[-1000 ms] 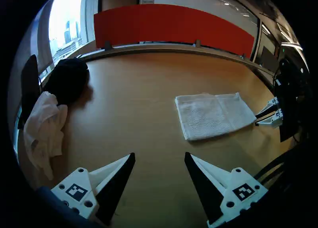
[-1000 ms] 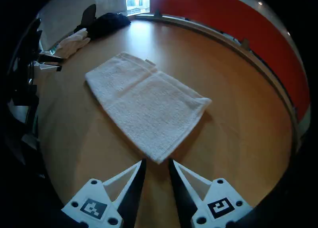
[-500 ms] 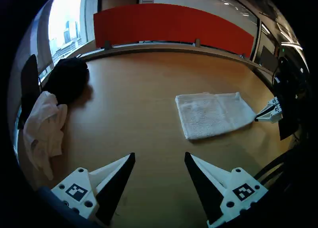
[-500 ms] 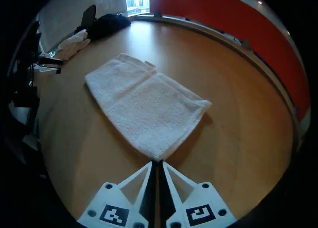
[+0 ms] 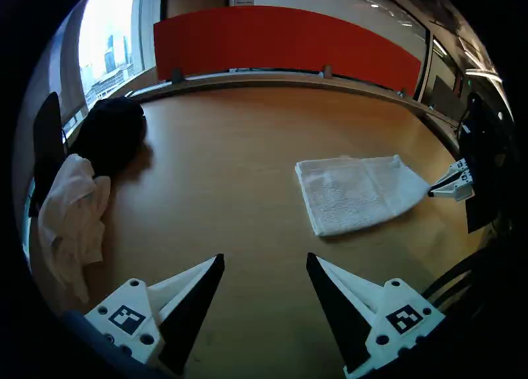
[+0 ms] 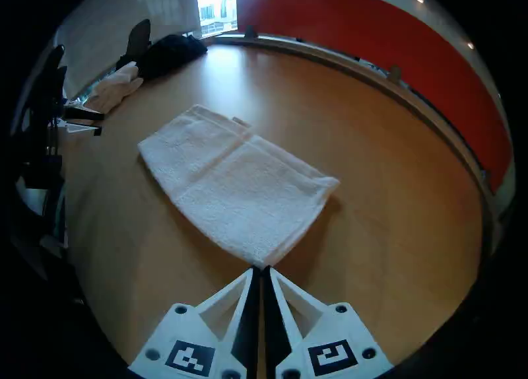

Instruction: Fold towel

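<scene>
Right gripper (image 6: 263, 271): jaws drawn together, with the nearest corner of the towel (image 6: 231, 181) running in between the fingertips; judged to be pinching that corner, since in the left gripper view the same corner is pulled to a point where the gripper meets it; a corner hold is the sensible one here, because it lets a whole edge be carried over the rest of the cloth

Left gripper (image 5: 264, 256): jaws wide apart, holding nothing; it hovers over bare table (image 5: 218, 154), well apart from the towel, which lies ahead of it and to its right; judged to be waiting, or free to take a second corner

Towel: white, lying flat on the wooden table, already doubled to a rectangle with a layered edge showing along one part; in the right gripper view it spreads forward and to the left from the fingertips, the pinched corner being its nearest point

Step in hand, as judged: one more fold, starting from the pinched corner

Off the work area: a black bundle (image 5: 112, 131) and a crumpled white cloth (image 5: 69, 214) at the table's far left side, well apart from the towel
</scene>
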